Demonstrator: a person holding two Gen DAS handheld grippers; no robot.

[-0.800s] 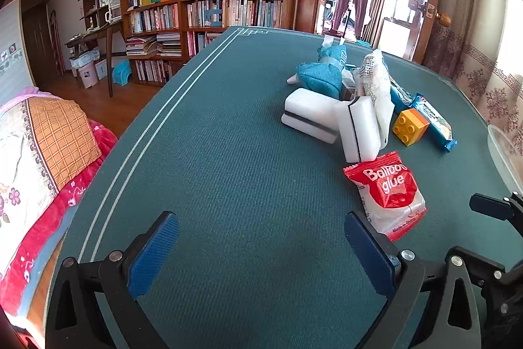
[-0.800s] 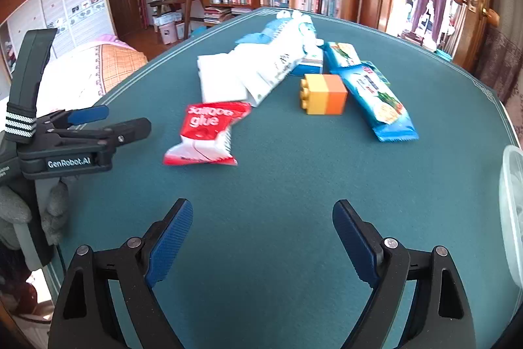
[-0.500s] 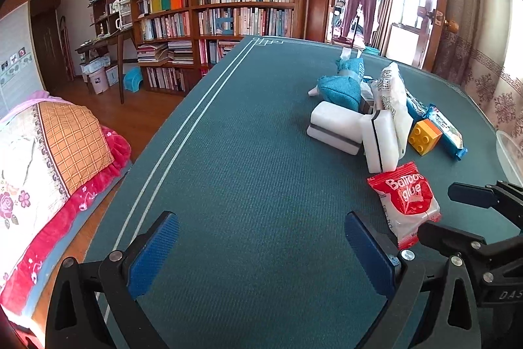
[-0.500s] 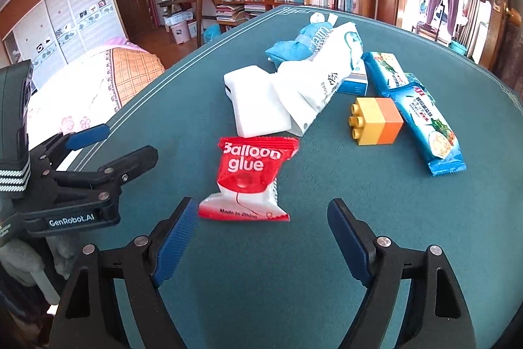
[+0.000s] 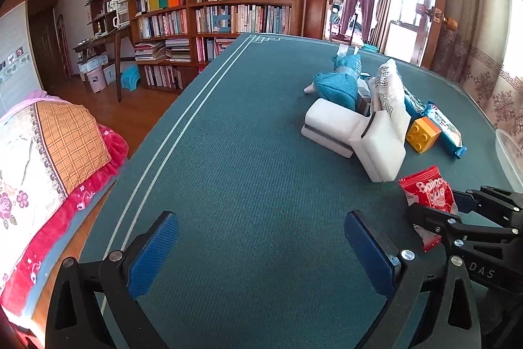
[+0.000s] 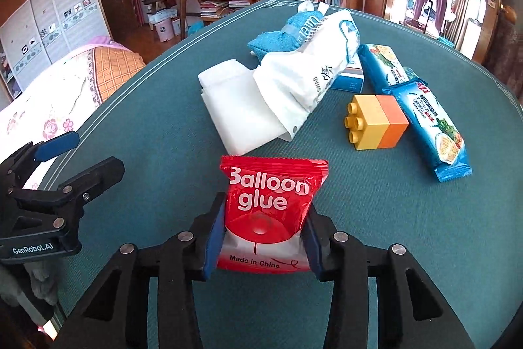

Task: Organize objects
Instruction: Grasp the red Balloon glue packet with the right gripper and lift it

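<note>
right wrist view: right gripper (image 6: pixel 263 246) clenched on the red Balloon glue packet (image 6: pixel 268 211), pads pressing both side edges, jaws just closed in
left gripper: (image 5: pixel 261 254) spread wide, nothing between the pads; seen at left edge of the right wrist view too
packet place: lower centre of the right wrist frame; in the left wrist view at lower right (image 5: pixel 428 195)
around: white sponge blocks (image 6: pixel 242 107) just above the packet, white plastic bag (image 6: pixel 310 71) draped over them, teal cloth (image 6: pixel 278 38) behind; yellow-orange toy brick (image 6: pixel 376 123) upper right, two blue snack packs (image 6: pixel 434 126) beside it
in the way: nothing between packet and pile
packet axis: long axis runs up-down in frame, printed face up, text upright, top edge toward the pile
surface: green felt table (image 5: pixel 245 152), white border lines at left
room: bookshelf (image 5: pixel 228 8) at top, bed with patterned quilt (image 5: pixel 42 152) at left
</note>
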